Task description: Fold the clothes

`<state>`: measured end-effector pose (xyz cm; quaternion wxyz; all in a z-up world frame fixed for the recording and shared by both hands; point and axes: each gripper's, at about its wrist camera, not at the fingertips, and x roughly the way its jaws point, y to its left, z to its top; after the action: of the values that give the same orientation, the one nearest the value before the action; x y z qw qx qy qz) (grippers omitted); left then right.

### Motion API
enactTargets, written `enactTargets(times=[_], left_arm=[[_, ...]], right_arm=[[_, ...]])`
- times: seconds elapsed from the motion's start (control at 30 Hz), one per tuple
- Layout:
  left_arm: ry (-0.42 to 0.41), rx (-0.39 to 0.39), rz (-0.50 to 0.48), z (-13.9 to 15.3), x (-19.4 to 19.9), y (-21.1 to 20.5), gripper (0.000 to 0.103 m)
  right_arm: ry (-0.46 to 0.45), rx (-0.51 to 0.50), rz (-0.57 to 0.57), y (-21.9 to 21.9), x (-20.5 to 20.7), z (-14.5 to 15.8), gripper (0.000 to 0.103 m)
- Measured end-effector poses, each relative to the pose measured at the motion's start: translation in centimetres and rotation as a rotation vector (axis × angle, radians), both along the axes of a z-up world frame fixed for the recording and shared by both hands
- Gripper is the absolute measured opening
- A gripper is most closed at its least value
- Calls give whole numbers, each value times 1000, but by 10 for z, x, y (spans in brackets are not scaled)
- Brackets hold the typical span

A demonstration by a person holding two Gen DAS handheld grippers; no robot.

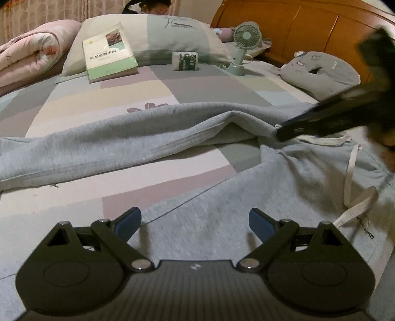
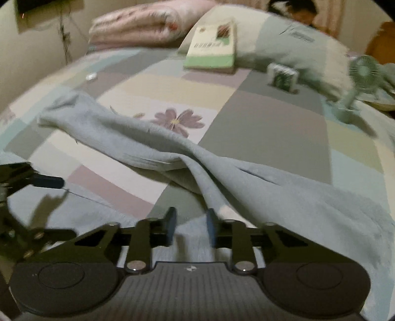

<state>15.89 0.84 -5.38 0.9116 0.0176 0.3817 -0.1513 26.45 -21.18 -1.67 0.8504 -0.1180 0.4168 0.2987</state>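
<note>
Grey sweatpants (image 1: 222,187) are spread on a patchwork bed sheet (image 1: 138,96), legs pointing toward the left of the left wrist view, waistband at the right with a white drawstring (image 1: 349,180) lying loose on the fabric. The far leg (image 1: 103,145) is rumpled and raised into a ridge near the crotch; the near leg runs under the left gripper (image 1: 195,222). A strip of bare sheet is seen between the two legs.

The left gripper is held over the near leg, jaws spread wide, blue pads (image 1: 128,223) apart, nothing between them. The right gripper (image 2: 190,228) is seen in its own view with jaws narrowed to a small gap; light fabric lies just ahead and below, but whether cloth is actually pinched cannot be told because of blur. In the left wrist view the right gripper (image 1: 318,121) appears as a dark blurred shape with its tip at the crotch fold.

In the right wrist view the far leg (image 2: 118,133) is twisted across the sheet, beside a printed purple flower (image 2: 176,119).

At the head of the bed: a pillow (image 1: 158,37), a book (image 1: 108,53) leaning on it, a small tissue pack (image 1: 185,61), a green desk fan (image 1: 243,42), a folded pink quilt (image 1: 32,56), a grey cushion (image 1: 323,71) and a wooden headboard (image 1: 296,22). Part of a person (image 1: 150,6) is seen behind the pillow.
</note>
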Motion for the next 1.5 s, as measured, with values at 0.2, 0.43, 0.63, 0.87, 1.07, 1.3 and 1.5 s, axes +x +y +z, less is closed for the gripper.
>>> enactTargets(times=[0.2, 0.43, 0.63, 0.87, 1.07, 1.3, 1.5], left_arm=[[-34, -6, 22, 6, 2, 7, 94], [-33, -29, 9, 2, 2, 3, 94], [-32, -31, 7, 0, -1, 2, 94], [-41, -63, 8, 1, -9, 8, 94], [-54, -85, 10, 5, -15, 16, 94], [-56, -75, 24, 5, -13, 22, 94], [-40, -56, 18, 2, -10, 23, 94]], right_arm=[[1, -136, 90, 19, -1, -21, 26], [80, -117, 26, 12, 3, -28, 31], [141, -92, -56, 18, 15, -30, 49], [150, -140, -120, 32, 17, -34, 35], [135, -75, -191, 18, 27, -26, 4], [127, 11, -223, 13, 50, -17, 4], [160, 127, -217, -3, 40, -11, 15]])
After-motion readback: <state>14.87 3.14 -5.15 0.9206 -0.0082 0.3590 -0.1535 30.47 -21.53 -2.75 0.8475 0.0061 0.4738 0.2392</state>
